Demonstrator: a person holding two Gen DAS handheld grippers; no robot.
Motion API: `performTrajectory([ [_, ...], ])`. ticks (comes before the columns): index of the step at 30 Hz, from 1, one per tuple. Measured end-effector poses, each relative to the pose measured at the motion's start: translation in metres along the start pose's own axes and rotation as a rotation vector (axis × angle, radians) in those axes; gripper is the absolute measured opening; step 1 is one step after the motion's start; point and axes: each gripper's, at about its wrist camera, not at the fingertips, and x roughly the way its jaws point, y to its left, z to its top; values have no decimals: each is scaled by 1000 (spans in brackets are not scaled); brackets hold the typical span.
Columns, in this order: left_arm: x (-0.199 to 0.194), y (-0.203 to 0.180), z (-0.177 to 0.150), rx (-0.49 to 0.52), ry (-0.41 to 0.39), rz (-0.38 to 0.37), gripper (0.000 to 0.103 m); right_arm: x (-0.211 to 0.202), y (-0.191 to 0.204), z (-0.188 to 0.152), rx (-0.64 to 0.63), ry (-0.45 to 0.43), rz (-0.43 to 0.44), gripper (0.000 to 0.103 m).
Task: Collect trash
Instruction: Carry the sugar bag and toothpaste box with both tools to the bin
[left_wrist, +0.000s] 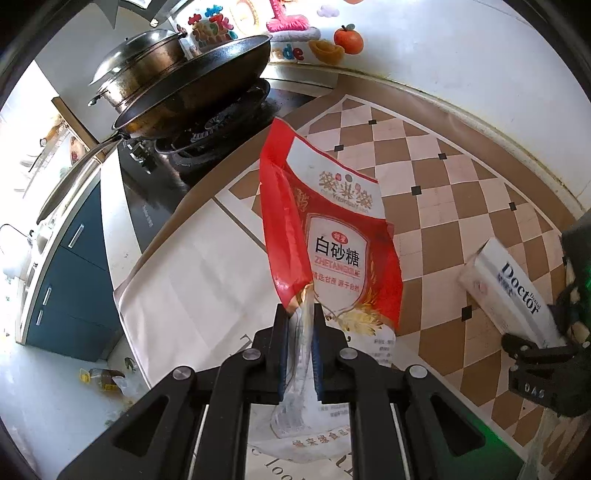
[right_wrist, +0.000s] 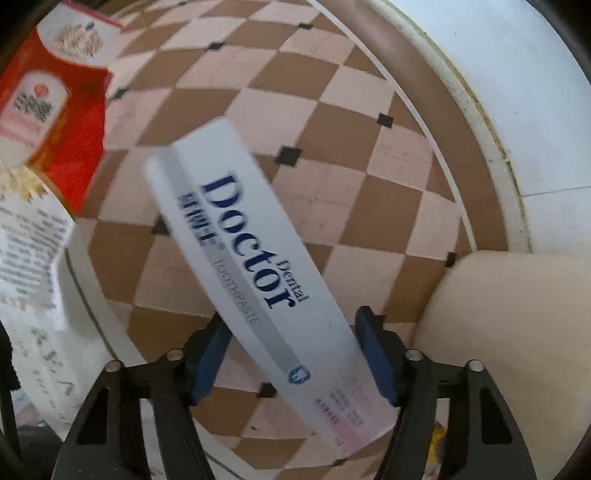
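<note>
A kitchen counter (left_wrist: 424, 177) under a brown-and-cream checked cloth, with two pieces of packaging lifted clear of it at once. The left gripper (left_wrist: 300, 314) has its jaws pinched almost together on the crumpled clear end of a red sugar bag (left_wrist: 332, 236); held by that one end, the bag stands up ahead of the fingers and off the cloth, its limp film hanging down between the pads. Gripping the gathered end looks like the surest hold on so slack a wrapper. The right gripper (right_wrist: 295, 350), pointing down at the cloth, stands about half open around a white toothpaste box (right_wrist: 255, 258), which runs slantwise between the blue pads (right_wrist: 373, 354); the box looks to bridge the gap corner to corner, but motion blur leaves it unclear whether both pads press on it. The box lies just right of the bag, and the bag's red edge shows at the left of the right wrist view. A wok (left_wrist: 192, 99) and lidded pot (left_wrist: 144, 62) sit on the hob (left_wrist: 207, 147) behind, well apart from both. No bin is in sight, so the trash appears gathered but not yet dropped
</note>
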Motion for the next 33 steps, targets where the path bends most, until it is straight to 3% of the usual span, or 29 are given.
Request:
performTrajectory([
  [5, -6, 10, -3, 2, -8, -15, 8, -12, -10, -7, 127, -37, 177, 56],
  [12, -37, 52, -11, -36, -68, -31, 7, -47, -6, -36, 243, -146, 248, 55],
  [18, -70, 117, -27, -100, -113, -26, 7, -76, 34, -55, 225, -193, 321, 55],
  [27, -88, 275, -91, -245, -77, 65, 7, -136, 192, -44, 47, -238, 426, 55],
  [33, -62, 396, -173, -370, 34, 120, 7, -149, 340, -42, -95, -219, 457, 54],
])
